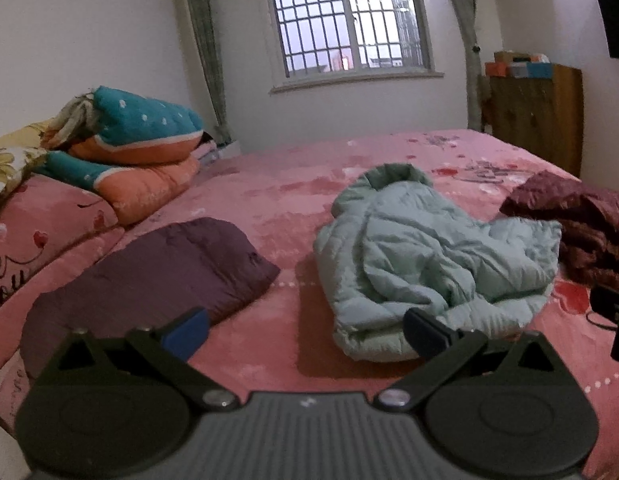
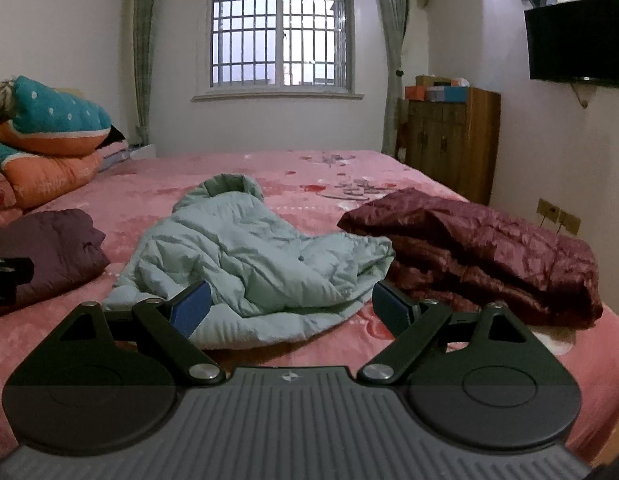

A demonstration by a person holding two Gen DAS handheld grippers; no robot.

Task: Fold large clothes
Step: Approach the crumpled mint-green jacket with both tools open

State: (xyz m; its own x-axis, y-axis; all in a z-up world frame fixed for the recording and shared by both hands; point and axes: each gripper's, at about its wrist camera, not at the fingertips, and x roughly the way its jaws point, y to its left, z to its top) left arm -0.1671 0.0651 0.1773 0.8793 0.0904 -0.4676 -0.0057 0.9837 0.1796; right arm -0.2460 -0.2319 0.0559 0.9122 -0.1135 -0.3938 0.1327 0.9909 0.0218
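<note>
Left hand-held gripper: jaws spread wide, nothing btwn them, hovering over the pink bed. Mint puffer jacket lies crumpled just ahead & slightly right of it, hood end pointing away twd the window; its near hem sits right by the right fingertip, contact can't be told. Folded purple coat lies ahead-left, just past the left fingertip. Maroon jacket is bunched far right, touching the mint one's edge.

Right hand-held gripper: also wide open, empty. Mint puffer jacket straight ahead, near edge btwn the two fingers in view. Maroon jacket ahead-right; purple coat ahead-left. Part of the other gripper shows at far left edge.

Stacked teal/orange quilts far left by the pillows. Wood cabinet & wall TV beyond, to the right.
</note>
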